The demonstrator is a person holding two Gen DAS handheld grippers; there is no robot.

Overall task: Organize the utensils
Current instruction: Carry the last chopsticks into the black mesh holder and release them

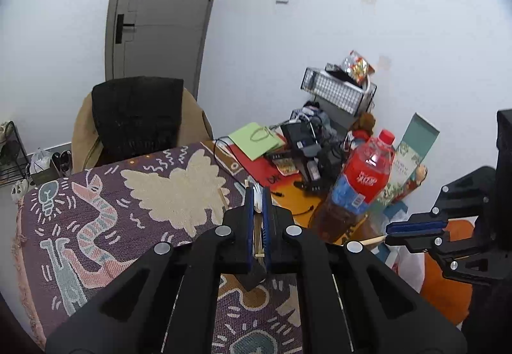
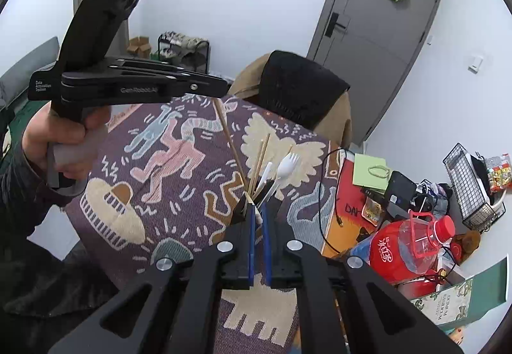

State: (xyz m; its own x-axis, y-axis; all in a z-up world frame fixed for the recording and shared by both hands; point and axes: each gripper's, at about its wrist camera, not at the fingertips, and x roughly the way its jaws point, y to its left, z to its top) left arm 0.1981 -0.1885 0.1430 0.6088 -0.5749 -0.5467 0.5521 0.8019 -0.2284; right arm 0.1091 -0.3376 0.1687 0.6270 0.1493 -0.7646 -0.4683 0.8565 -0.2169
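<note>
The patterned cloth (image 2: 105, 168) covers the table in front of you. The black holder (image 2: 238, 214) stands on it, already bristling with sticks and a white spork (image 2: 286, 166). It sits just ahead of your right gripper (image 2: 259, 210), so your right hand is much the nearer one.

Your left gripper (image 2: 220, 86) is up and off to the side, pinched narrow on the top end of a chopstick (image 2: 228, 136). The chopstick's long axis slants steeply down towards the holder's mouth, so lower it along that line.

Your right gripper's jaws are drawn together. A wooden stick end shows at their tips, but I can't tell whether it is gripped.
</note>
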